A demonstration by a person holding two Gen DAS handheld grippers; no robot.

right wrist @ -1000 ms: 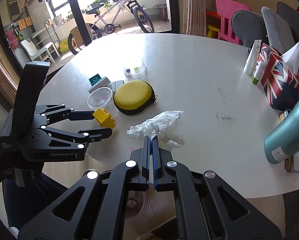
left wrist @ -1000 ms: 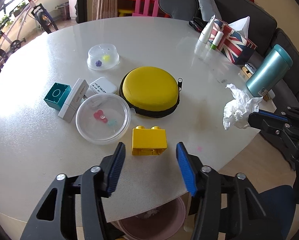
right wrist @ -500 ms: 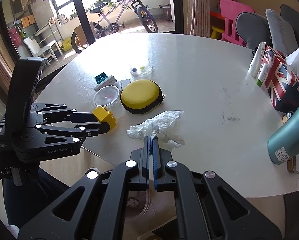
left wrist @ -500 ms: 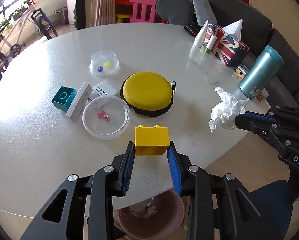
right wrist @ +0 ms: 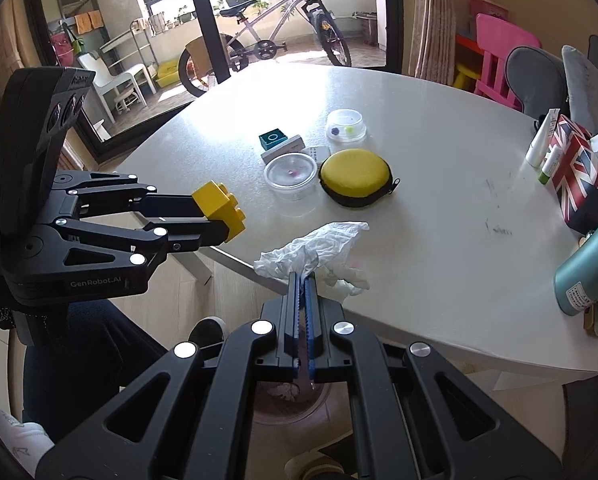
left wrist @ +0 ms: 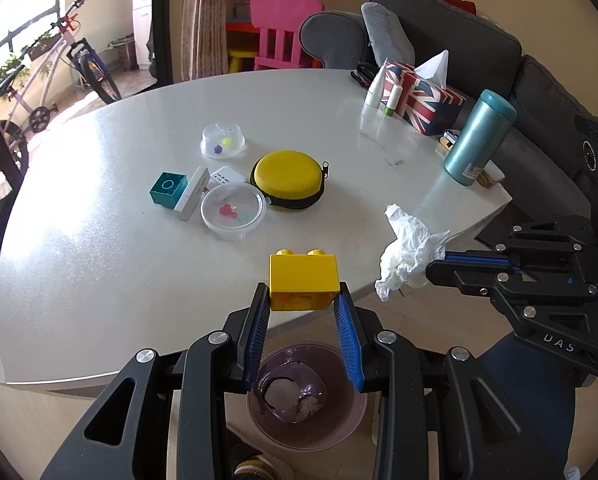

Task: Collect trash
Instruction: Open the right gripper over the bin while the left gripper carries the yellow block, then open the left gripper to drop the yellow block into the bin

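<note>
My left gripper (left wrist: 302, 300) is shut on a yellow toy brick (left wrist: 302, 280) and holds it in the air at the near table edge, above a pink bin (left wrist: 305, 400) on the floor. The brick also shows in the right wrist view (right wrist: 219, 210). My right gripper (right wrist: 304, 276) is shut on a crumpled white tissue (right wrist: 319, 250) at the table edge, to the right of the left gripper. The tissue also shows in the left wrist view (left wrist: 409, 250). The bin (right wrist: 291, 404) lies below the right gripper and holds some scraps.
On the white table (left wrist: 119, 260) are a yellow round case (left wrist: 287, 178), two clear plastic tubs (left wrist: 233, 212), a teal box (left wrist: 168, 188), a teal flask (left wrist: 479, 138) and a flag-print tissue box (left wrist: 423, 100). A sofa stands behind.
My left gripper closed on the yellow brick, lifted it off the table and drew it back over the bin. My right gripper, still holding the tissue, also drew back toward the table edge.
</note>
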